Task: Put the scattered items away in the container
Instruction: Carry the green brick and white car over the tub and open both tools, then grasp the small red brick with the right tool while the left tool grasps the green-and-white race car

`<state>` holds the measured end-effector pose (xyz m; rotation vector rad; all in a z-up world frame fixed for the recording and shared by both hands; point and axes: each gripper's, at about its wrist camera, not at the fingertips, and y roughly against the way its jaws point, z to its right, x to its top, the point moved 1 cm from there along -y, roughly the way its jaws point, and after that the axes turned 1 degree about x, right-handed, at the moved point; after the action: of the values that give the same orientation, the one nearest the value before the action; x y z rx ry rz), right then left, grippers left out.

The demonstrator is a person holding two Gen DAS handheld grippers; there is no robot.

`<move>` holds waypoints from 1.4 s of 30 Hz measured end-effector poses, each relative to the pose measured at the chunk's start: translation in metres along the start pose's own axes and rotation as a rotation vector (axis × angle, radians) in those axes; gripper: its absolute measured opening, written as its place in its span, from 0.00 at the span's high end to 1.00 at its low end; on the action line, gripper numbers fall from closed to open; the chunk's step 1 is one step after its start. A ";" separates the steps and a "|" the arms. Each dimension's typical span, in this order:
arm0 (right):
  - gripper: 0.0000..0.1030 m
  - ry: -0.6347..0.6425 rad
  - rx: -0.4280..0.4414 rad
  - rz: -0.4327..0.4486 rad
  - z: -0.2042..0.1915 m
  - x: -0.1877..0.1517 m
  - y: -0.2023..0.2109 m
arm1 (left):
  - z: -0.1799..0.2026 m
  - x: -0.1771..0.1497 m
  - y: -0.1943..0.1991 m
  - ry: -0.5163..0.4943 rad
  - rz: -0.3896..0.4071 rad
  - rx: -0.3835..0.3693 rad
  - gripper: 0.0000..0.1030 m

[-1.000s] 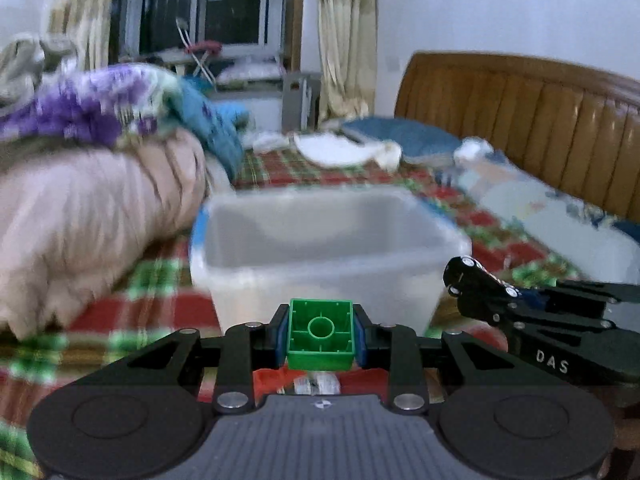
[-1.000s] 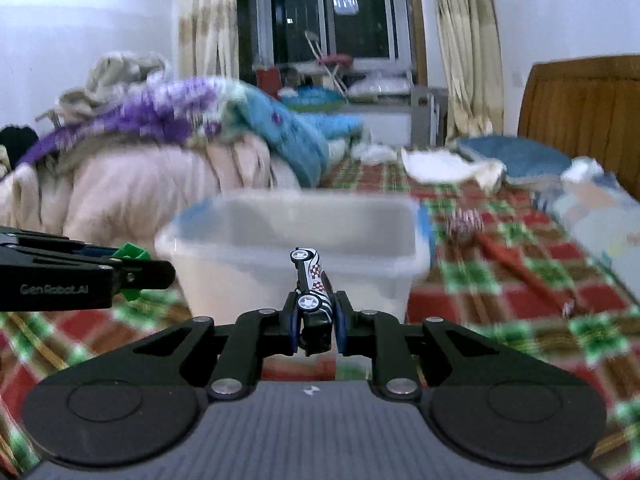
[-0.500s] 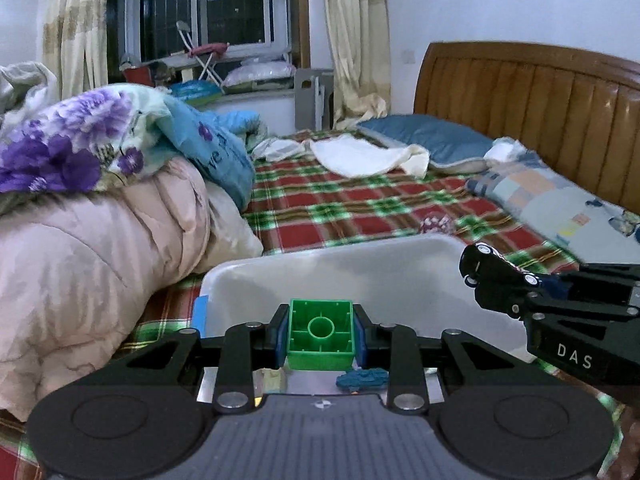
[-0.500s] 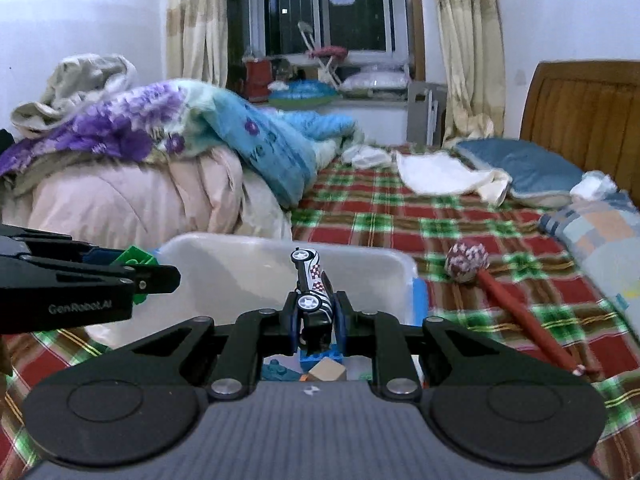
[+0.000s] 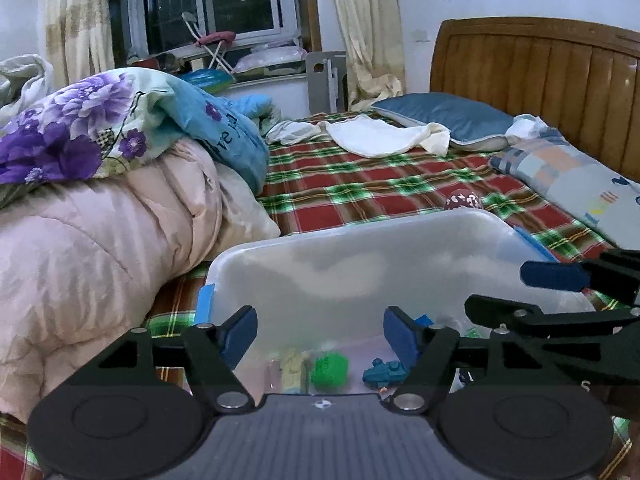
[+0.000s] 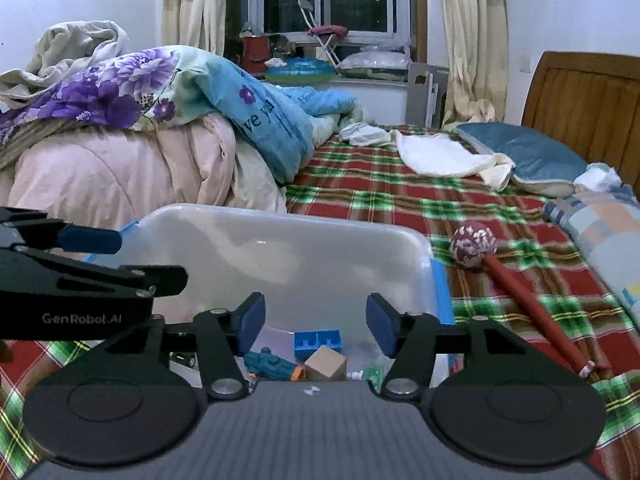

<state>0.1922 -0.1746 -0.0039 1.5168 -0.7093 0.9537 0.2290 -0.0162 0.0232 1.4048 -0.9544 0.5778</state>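
Plaid bedspread (image 6: 384,200) lies bare beyond the bin (image 6: 280,240), whose near rim sits under both grippers. Left gripper (image 5: 320,334) and right gripper (image 6: 316,320) hang over the bin, jaws opening and empty. Blocks (image 6: 318,344) rest inside; a mallet (image 6: 520,292) lies just right of the bin.

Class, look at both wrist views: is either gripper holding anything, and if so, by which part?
Nothing is held. The left gripper and the right gripper are both opening over the container, with nothing between their pads.
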 end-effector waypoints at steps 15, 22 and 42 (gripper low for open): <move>0.25 0.053 0.034 0.083 -0.021 -0.034 0.073 | 0.003 -0.061 0.080 -0.043 0.073 -0.015 0.27; 0.25 0.065 0.067 -0.003 -0.029 -0.082 0.061 | -0.003 -0.106 0.061 -0.024 -0.042 -0.027 0.27; 0.28 -0.016 0.093 -0.104 -0.015 -0.122 -0.019 | -0.006 -0.159 0.000 0.039 -0.139 -0.152 0.27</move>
<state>0.1463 -0.1654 -0.1193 1.6289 -0.5983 0.9069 0.1467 0.0204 -0.1075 1.3072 -0.8437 0.4187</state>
